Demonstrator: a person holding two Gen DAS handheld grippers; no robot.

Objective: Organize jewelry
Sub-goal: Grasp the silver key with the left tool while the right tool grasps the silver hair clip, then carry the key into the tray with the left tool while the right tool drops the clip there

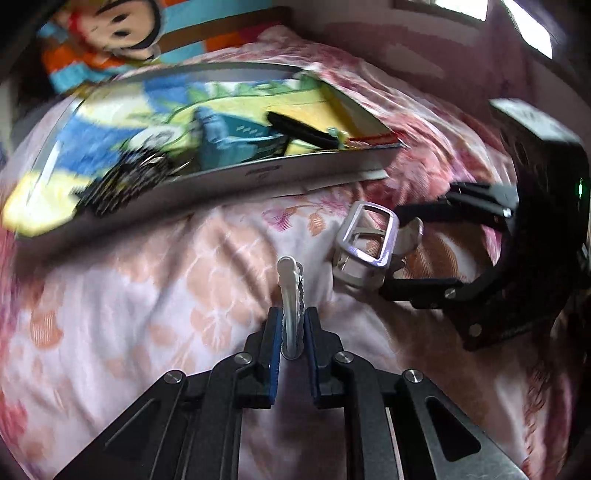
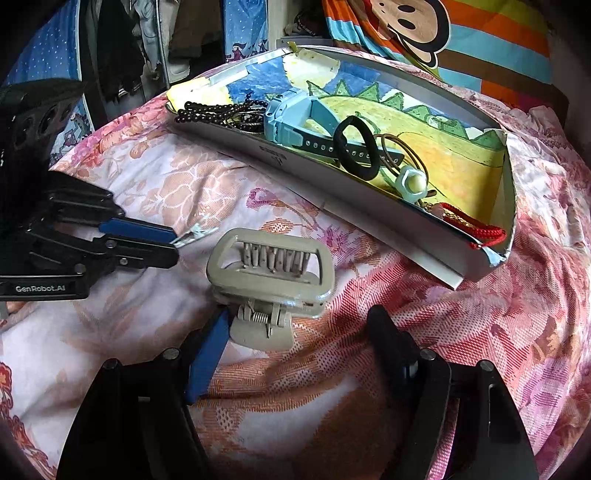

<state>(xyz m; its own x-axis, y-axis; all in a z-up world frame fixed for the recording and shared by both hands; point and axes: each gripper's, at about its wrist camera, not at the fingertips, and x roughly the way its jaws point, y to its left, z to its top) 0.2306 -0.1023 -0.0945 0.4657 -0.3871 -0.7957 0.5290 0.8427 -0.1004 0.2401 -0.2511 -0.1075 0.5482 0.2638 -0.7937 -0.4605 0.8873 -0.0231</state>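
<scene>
- A bed covered in a pink and peach floral bedspread (image 2: 155, 192) carries everything here.
- The left claw (image 1: 291, 332) is closed on a slim white hair clip (image 1: 290, 295), its blue pads pressing the clip from both sides. The clip sticks out past the fingertips, above the bedspread.
- In the right wrist view the same left claw (image 2: 173, 245) comes in from the left side, with the clip's tip (image 2: 195, 232) showing beyond its fingers.
- The right claw (image 2: 295, 332) is open, its fingers spread wide. A beige claw hair clip (image 2: 271, 269) sits on the bedspread between them. The blue pad of one finger (image 2: 208, 354) is just beside the clip's hinge; whether it touches is unclear. The other finger stands apart from it.
- A shallow open box (image 2: 406, 254) with a colourful drawing lining its floor lies on the bed beyond both clips.
- Inside the box are black beads (image 2: 210, 110) at its left end, a light blue watch (image 2: 288, 118), a black hair tie (image 2: 356, 151), thin brown hair ties (image 2: 402, 147), a pale green ornament (image 2: 412, 182), and a red cord (image 2: 476, 225) in its right corner.
- A striped pillow with a cartoon monkey face (image 2: 417, 22) lies behind the box.
</scene>
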